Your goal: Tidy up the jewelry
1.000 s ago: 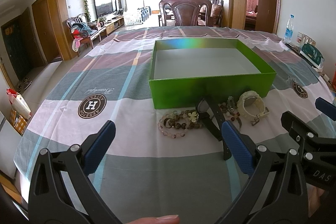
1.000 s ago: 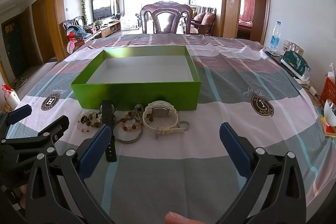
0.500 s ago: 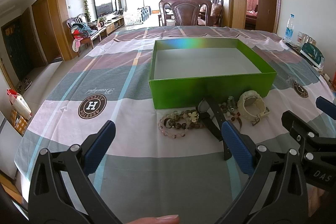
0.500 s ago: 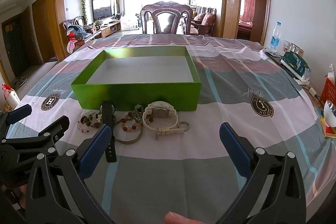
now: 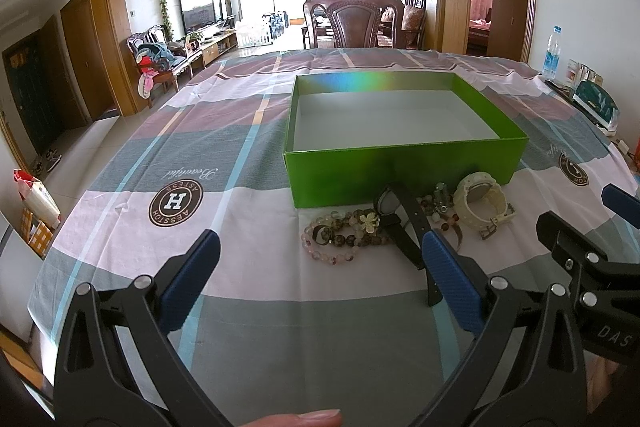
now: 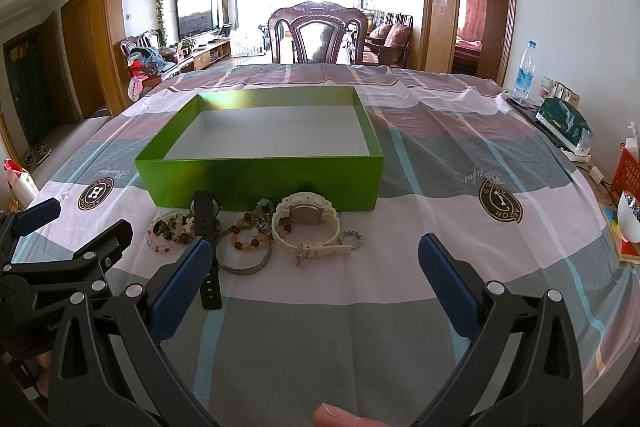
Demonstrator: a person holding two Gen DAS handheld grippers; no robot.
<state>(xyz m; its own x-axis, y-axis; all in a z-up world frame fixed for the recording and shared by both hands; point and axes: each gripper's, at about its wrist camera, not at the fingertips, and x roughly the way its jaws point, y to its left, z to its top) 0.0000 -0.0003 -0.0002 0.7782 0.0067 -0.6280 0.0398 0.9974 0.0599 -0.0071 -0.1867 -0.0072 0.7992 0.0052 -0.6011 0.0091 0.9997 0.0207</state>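
Note:
An empty green box stands on the striped tablecloth. In front of it lies a row of jewelry: bead bracelets, a black watch, a metal bangle with amber beads, a cream watch and a small ring. My left gripper is open and empty, short of the bead bracelets. My right gripper is open and empty, short of the cream watch.
A water bottle, a teal bag and a red basket sit at the table's right edge. A carved wooden chair stands at the far side. Each gripper shows in the other's view.

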